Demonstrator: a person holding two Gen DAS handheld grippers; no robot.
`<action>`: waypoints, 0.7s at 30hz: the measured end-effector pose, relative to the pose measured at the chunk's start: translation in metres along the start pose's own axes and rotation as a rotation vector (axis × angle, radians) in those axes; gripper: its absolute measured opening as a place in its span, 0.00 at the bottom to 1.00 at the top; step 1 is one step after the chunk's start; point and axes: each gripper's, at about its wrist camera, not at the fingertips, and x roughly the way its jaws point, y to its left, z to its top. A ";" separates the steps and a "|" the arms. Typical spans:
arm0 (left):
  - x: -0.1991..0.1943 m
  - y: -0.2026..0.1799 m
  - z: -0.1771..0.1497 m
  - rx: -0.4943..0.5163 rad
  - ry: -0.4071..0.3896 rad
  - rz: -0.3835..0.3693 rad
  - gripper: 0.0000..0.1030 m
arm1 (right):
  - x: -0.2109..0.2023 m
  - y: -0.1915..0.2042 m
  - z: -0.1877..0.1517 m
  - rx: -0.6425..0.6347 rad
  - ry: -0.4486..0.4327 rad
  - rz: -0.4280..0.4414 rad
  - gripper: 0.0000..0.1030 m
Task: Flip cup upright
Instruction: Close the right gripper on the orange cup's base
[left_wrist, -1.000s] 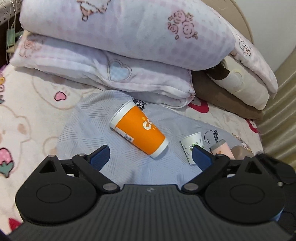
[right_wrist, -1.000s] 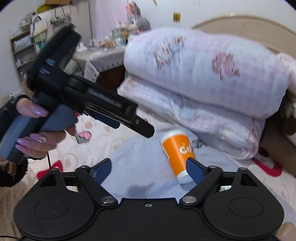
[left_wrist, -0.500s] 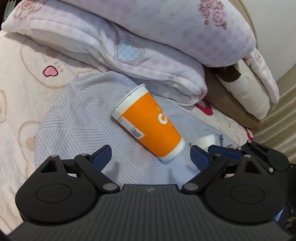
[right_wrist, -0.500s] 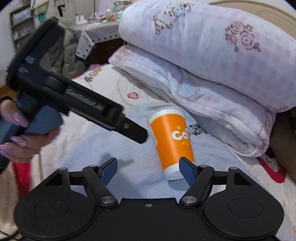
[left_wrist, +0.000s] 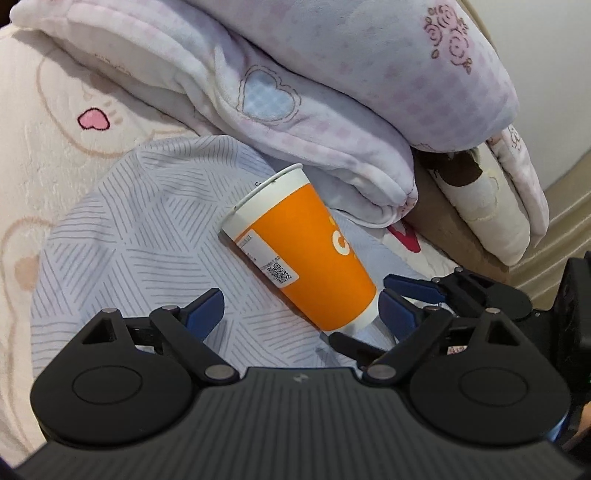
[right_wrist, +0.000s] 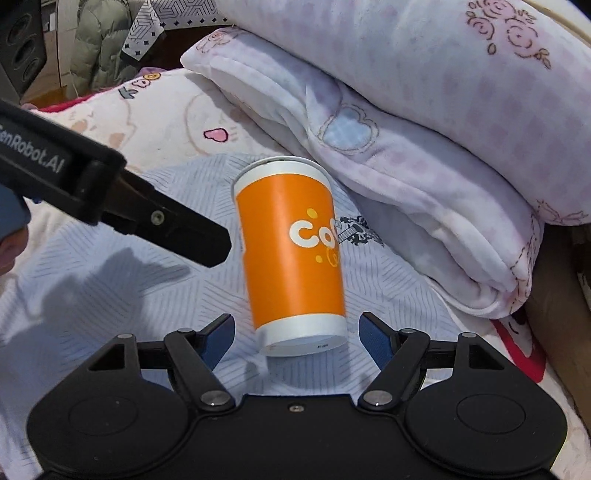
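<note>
An orange paper cup (left_wrist: 306, 258) with white rims lies on its side on a pale blue striped cloth (left_wrist: 129, 229), rim toward the folded blankets, base toward me. It also shows in the right wrist view (right_wrist: 291, 251). My left gripper (left_wrist: 301, 310) is open, its fingers either side of the cup's base end. My right gripper (right_wrist: 297, 336) is open, its blue fingertips (right_wrist: 375, 338) flanking the cup's base without touching. The right gripper's fingers (left_wrist: 410, 288) show in the left wrist view beside the base. The left gripper's body (right_wrist: 110, 199) shows at the left of the right wrist view.
A stack of folded pink-and-white blankets (left_wrist: 314, 85) lies just behind the cup. A cream cartoon-print bedsheet (left_wrist: 44, 122) surrounds the cloth. A brown and cream pillow (left_wrist: 476, 206) lies at the right by the bed frame. Furniture and a jacket (right_wrist: 96, 44) stand far left.
Both grippers have moved in closer to the cup. The right gripper's fingers now flank its base. The cup has not visibly moved on the cloth.
</note>
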 end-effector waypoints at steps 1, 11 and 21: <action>0.002 0.001 0.001 -0.009 -0.002 -0.008 0.88 | 0.003 0.000 0.000 -0.010 0.000 0.005 0.76; 0.007 0.001 0.000 0.031 -0.046 -0.038 0.88 | 0.034 0.004 0.009 -0.017 0.031 0.008 0.78; 0.009 0.004 0.000 0.009 -0.020 -0.041 0.88 | 0.034 -0.001 0.002 0.085 0.050 0.001 0.68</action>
